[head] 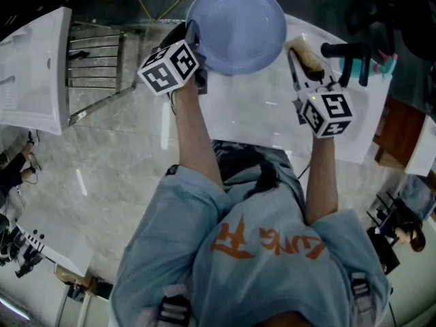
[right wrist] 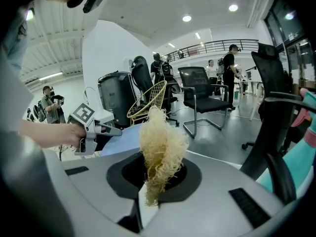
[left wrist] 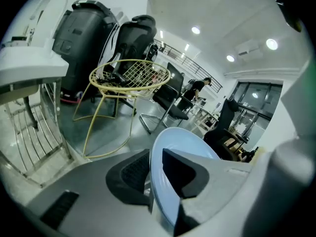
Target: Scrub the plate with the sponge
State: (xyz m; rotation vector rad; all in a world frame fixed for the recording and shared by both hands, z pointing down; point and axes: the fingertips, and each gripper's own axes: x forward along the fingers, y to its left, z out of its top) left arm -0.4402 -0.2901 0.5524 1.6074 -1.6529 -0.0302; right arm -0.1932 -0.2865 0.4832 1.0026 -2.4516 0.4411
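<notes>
Clearly the left gripper (head: pixel 195 45) has the plate (head: pixel 238 26) by its left rim. In the left gripper view the pale blue rim runs up between the two dark pads, one pad on the outside of the plate and one on the inside. No gap shows on either side, so the jaws stand at a narrow setting, closed onto the rim's thickness. The plate's hollow face opens away to the right of that gripper. From the head view the plate sits over the far edge of the white tabletop (head: pixel 252 121), round and facing up toward the camera. Whether its underside rests on the tabletop cannot be told.

The right gripper (head: pixel 300 63) is clamped on the sponge (right wrist: pixel 160 147), a pale yellow tangle of coarse fibres. In the right gripper view its lower end is pinched tight between the pads, with the jaws nearly together, and the rest flares out above them. In the head view the sponge lies just beside the plate's right rim, and contact between the two cannot be made out. Both grippers point away from the person, with their marker cubes toward the camera.
</notes>
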